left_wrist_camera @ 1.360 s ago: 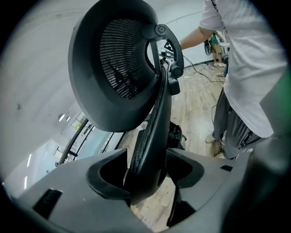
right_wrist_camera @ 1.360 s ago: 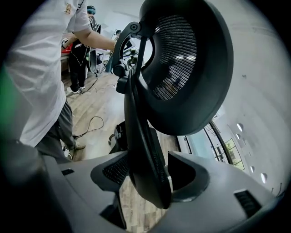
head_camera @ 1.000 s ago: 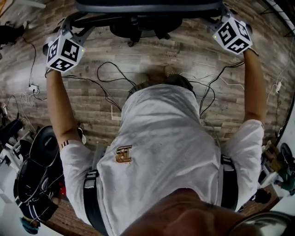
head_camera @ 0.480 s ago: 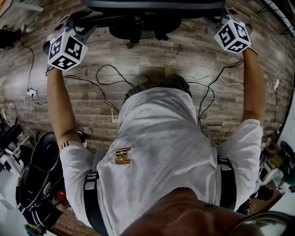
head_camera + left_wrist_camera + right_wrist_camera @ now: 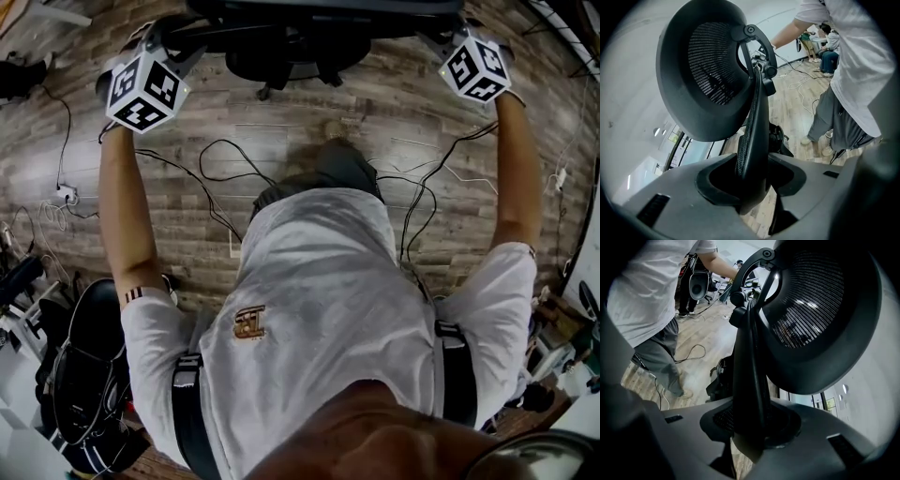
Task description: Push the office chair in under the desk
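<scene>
The black office chair (image 5: 309, 11) stands at the top of the head view, with its base (image 5: 286, 54) over the wood floor. My left gripper (image 5: 169, 39) is shut on the left edge of the mesh backrest (image 5: 753, 126), below the headrest (image 5: 703, 70). My right gripper (image 5: 439, 36) holds the opposite edge of the backrest (image 5: 747, 366), beside the headrest (image 5: 820, 310). Its jaws are closing, with the frame between them and the pads against it. No desk shows in any view.
Black cables (image 5: 225, 155) snake over the wood floor in front of my feet. A power strip (image 5: 64, 193) lies at the left. Black bags and gear (image 5: 84, 356) sit at the lower left. More people (image 5: 827, 44) and another chair (image 5: 698, 284) are farther off.
Both grippers and the chair have shifted toward the top of the head view, away from me. My leg has stepped forward after them.
</scene>
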Demonstrator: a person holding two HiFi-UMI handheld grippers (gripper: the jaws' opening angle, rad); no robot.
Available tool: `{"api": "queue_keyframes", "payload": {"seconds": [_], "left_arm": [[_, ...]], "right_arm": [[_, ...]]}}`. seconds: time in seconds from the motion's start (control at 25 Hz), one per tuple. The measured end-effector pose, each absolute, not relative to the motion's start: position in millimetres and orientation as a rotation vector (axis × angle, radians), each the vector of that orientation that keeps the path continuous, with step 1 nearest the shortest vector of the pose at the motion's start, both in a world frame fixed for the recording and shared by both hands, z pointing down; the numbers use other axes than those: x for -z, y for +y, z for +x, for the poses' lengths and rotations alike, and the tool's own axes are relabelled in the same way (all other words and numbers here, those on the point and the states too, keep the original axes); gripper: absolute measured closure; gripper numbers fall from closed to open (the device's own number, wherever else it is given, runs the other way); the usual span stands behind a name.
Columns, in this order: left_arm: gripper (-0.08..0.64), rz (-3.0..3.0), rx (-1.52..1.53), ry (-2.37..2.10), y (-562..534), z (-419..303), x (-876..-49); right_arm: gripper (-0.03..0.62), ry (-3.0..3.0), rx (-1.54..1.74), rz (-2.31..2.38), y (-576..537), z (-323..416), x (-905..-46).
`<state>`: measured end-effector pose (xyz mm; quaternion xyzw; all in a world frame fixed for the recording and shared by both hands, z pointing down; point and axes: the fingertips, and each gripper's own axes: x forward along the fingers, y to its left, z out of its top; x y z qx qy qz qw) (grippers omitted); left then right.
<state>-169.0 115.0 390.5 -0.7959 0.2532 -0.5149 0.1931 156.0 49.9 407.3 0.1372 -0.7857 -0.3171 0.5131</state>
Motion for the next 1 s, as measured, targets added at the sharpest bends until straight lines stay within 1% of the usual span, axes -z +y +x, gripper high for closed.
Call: {"api": "queue_keyframes", "payload": {"seconds": [0.36,1.0], "left_arm": [[0.359,-2.228,1.448,0.737,51,-196,-393],[0.351,-2.215,1.479,0.778,-89,-224,-391]], "right_arm": [[0.463,-1.902,0.795,0.314,-12,126,-408],[0.48,-1.909,0.811,0.247,-142,97,-407]]}}
